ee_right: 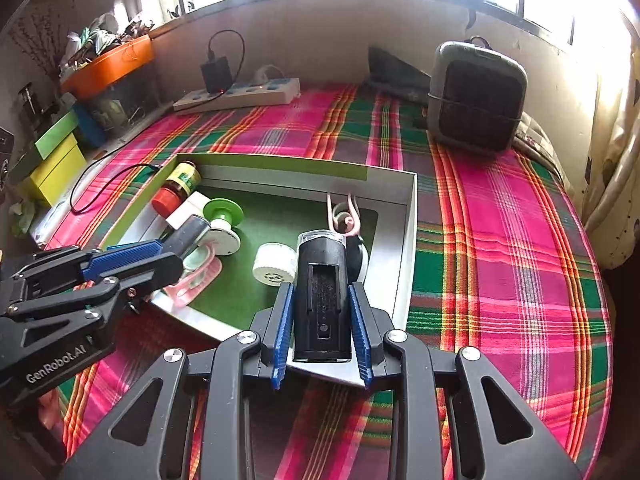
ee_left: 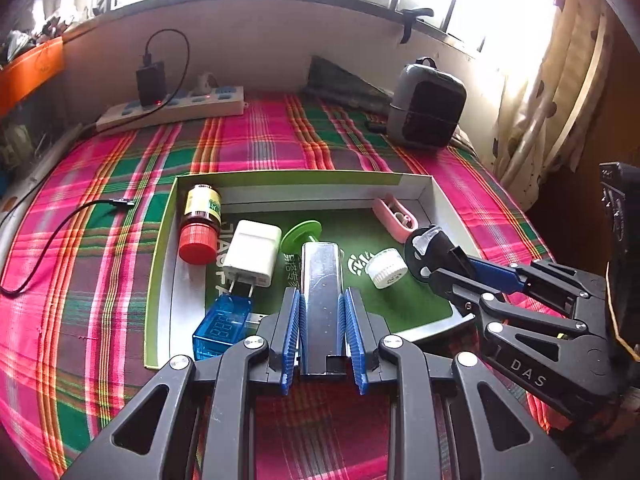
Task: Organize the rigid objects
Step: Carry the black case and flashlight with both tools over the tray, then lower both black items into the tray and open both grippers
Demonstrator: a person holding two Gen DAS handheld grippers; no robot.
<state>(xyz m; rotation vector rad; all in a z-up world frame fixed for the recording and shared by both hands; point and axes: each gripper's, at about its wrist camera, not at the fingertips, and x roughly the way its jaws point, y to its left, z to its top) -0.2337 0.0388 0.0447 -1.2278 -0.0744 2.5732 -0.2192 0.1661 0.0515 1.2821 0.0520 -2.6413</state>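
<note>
At the left end of the shallow white cardboard tray (ee_left: 424, 190) with its green printed floor, a brown glass bottle with a yellow label and red cap (ee_left: 199, 228) lies on its side against the left wall, and beside it sit a white plug-in charger (ee_left: 252, 254) and a translucent blue USB meter (ee_left: 220, 332). Next along, the left gripper (ee_left: 322, 326) has its blue-padded jaws drawn narrow on a silvery metal rectangular bar (ee_left: 322, 280), held lengthwise over the tray's near edge, with a green plastic spool (ee_left: 301, 234) just beyond its tip. Further right lie a white ribbed screw cap (ee_left: 386, 268) and a pink clip-like piece (ee_left: 394, 216) near the far right corner. The right gripper (ee_right: 322, 328) is likewise clamped narrow, on a black cylindrical device with a clear front lens (ee_right: 322, 292), poised above the tray's right part. Both items appear to be in the carrying-in step. The next move likely calls for lowering each onto bare green floor, clear of the cap and spool, before letting the jaws spread.
</note>
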